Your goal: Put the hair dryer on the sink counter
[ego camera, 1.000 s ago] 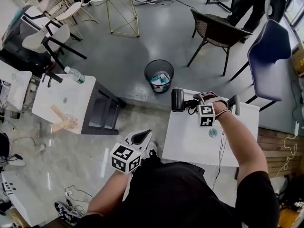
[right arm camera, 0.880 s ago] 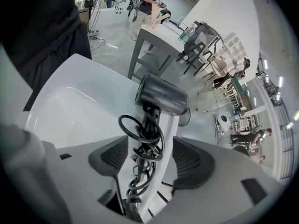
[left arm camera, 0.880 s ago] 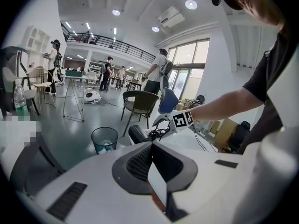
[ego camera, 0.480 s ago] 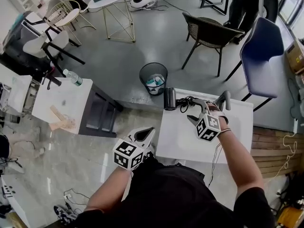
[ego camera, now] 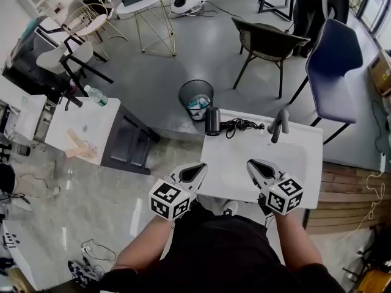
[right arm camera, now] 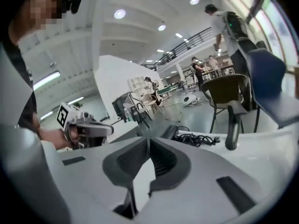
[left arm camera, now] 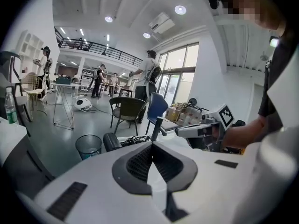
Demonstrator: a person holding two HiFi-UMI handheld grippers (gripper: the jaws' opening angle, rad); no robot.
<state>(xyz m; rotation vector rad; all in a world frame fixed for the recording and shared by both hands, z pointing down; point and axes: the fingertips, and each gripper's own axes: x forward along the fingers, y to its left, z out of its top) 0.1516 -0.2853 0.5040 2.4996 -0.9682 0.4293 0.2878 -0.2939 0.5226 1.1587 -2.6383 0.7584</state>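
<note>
One hair dryer (ego camera: 212, 121), barrel lying fore-and-aft

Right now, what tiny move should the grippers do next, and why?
Probably just draw both back and stop. The hair dryer lies at the far edge of the sink counter, its cord beside it, touched by neither gripper. The left gripper is shut and empty; the right gripper has its jaws closing on nothing.

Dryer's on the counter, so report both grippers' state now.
Left gripper: closed, empty.
Right gripper: jaws closing, almost together, nothing between them.
</note>
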